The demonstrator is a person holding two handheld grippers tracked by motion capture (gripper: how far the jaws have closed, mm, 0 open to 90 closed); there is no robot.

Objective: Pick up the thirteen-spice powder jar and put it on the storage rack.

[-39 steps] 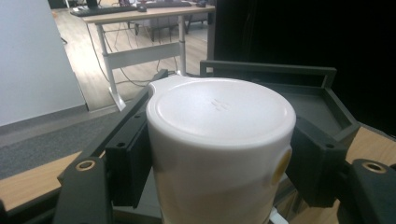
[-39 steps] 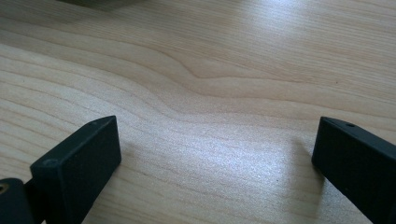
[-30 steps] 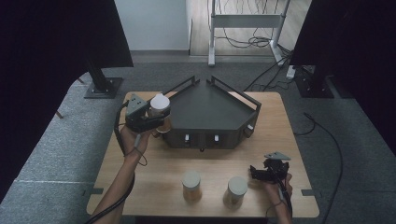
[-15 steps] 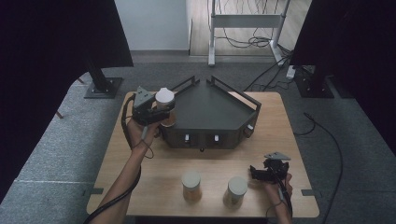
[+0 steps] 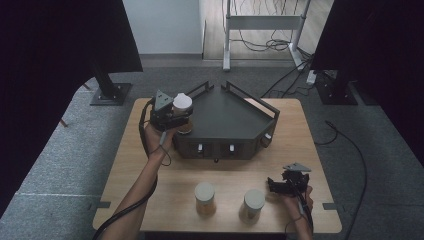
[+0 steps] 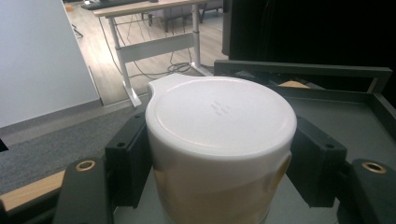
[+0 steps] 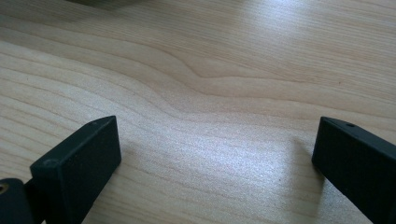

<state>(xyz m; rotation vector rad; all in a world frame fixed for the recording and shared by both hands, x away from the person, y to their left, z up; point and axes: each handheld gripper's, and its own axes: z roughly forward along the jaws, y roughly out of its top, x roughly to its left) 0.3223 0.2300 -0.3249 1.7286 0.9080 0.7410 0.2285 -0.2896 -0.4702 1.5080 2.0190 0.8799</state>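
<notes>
My left gripper is shut on a white-lidded jar and holds it over the left corner of the dark grey tray. In the left gripper view the jar sits between both jaws, its white lid toward the camera and the tray's rail behind it. Two more white-lidded jars stand on the wooden table near its front edge. My right gripper rests open just right of the second jar; its view looks at bare wood between wide jaws.
The tray has raised rails and knobs on its front wall. Black stands and cables lie on the grey floor around the table. A white desk frame stands beyond.
My left gripper has carried the jar up and to the right, from beside the tray's left edge to over its left corner. The right gripper has stayed put.
</notes>
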